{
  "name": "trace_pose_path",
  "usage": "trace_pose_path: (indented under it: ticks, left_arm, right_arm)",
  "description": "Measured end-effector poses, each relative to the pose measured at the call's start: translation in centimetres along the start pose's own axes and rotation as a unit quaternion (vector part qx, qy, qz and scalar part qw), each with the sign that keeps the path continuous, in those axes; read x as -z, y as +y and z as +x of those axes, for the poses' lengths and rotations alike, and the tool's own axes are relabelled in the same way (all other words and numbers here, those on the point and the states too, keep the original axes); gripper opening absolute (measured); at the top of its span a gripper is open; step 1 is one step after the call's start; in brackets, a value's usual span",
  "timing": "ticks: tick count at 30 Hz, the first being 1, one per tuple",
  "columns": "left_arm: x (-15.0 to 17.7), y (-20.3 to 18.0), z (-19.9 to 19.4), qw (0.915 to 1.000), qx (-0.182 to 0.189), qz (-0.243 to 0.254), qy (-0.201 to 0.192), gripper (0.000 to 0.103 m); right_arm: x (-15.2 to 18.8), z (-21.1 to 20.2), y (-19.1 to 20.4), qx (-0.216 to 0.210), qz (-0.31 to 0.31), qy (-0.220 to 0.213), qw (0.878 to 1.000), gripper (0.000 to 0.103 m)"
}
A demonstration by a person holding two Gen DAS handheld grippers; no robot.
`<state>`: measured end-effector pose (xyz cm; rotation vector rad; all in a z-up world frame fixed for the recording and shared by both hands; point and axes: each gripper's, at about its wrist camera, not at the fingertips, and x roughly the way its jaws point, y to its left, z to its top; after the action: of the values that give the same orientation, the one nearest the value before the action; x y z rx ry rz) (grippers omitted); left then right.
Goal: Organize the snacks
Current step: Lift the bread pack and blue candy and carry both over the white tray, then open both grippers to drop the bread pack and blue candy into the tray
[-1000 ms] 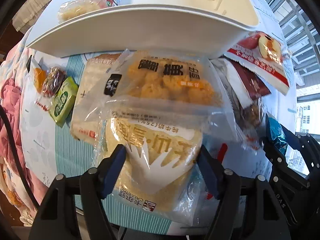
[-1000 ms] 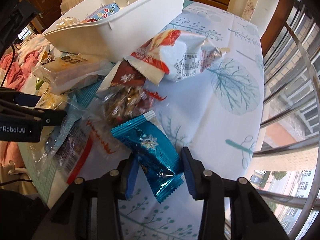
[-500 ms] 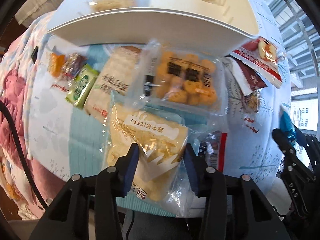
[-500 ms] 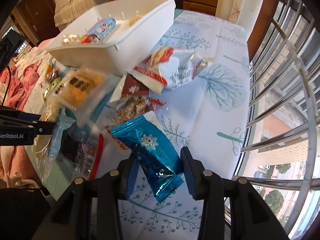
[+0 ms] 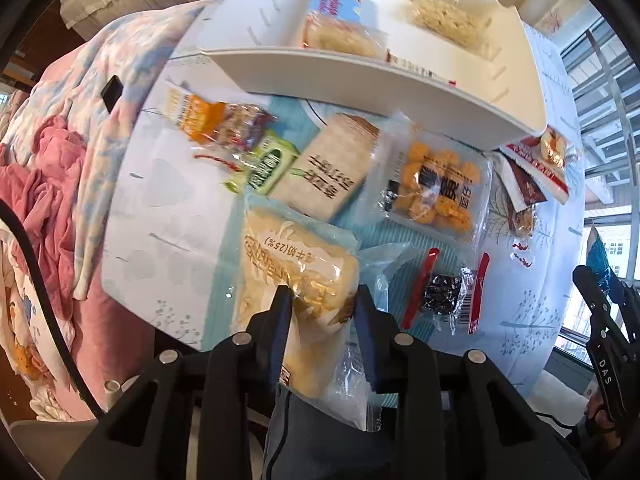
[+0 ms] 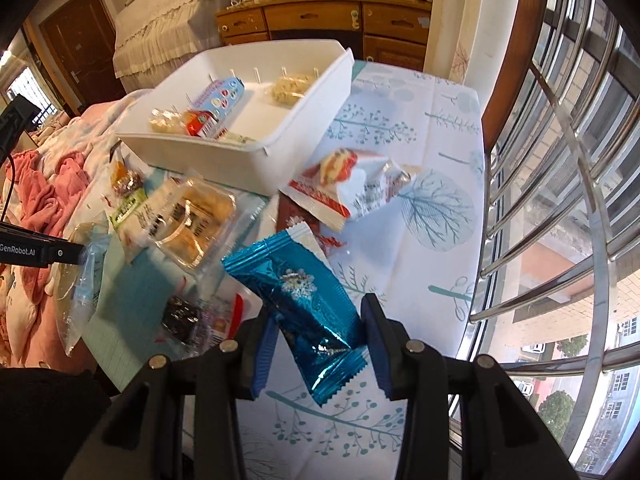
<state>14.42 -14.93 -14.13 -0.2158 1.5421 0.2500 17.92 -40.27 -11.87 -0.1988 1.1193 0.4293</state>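
Snacks are all over the surface, which has a white cloth with teal tree prints, and a few already sit in the big white bin at the far end: a pale blue packet and a couple of clear packs of crumbly stuff. Left hand-held gripper points straight down and is clamped tight on a yellow bread pack, pinching it near its lower half so the clear wrapper hangs past the blue pads. Right hand-held gripper has its jaws partway closed on a shiny blue foil packet, which sticks up at a tilt between the pads, clear of the cloth. Loose on the surface near the bin's front wall: a clear pack of orange puff balls, a pale rice-cake bar just beside it, a small green packet touching that bar, and an orange-and-brown candy bag further left. A red and white crisps bag lies beside the bin's right corner, with a dark red sachet tucked partly under it. A clear pouch of dark dried fruit sits near the front edge. Pink bedding is bunched up beside the surface on the left.
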Motion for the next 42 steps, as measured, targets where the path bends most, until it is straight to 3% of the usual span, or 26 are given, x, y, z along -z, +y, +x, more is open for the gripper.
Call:
trace_pose_path:
  ticks: [12,23,26,29,36,42]
  left_arm:
    - [-3.2,3.0,-7.5,0.9983,0.017,0.021,-0.052,0.025]
    - [-10.0,4.7,-13.3,0.9886,0.020,0.095,-0.115,0.025]
    - [-12.3,5.1,-13.8,0.9856,0.022,0.110,-0.127,0.025]
    - [-14.3,5.1,-14.2,0.9804,0.031,0.128,-0.146,0.015]
    - [-18.3,5.0,-14.4,0.9643,0.081,0.161,-0.194,0.015]
    - [-19.9,6.0,-12.6,0.9628,0.110,0.169,-0.180,0.015]
  right_arm:
    - [-4.5,-2.4,4.7,-0.024,-0.005,-0.058,0.998,0.041]
    - [-9.3,-2.0,8.8,-0.020,0.008,-0.092,0.996,0.041]
    - [-10.6,-1.7,9.4,-0.016,0.015,-0.098,0.995,0.041]
    - [-11.9,-1.4,10.1,-0.009,0.021,-0.102,0.995,0.042]
    - [-14.0,0.3,11.5,0.001,0.044,-0.099,0.994,0.042]
    - [-15.2,2.0,12.1,0.012,0.079,-0.088,0.993,0.043]
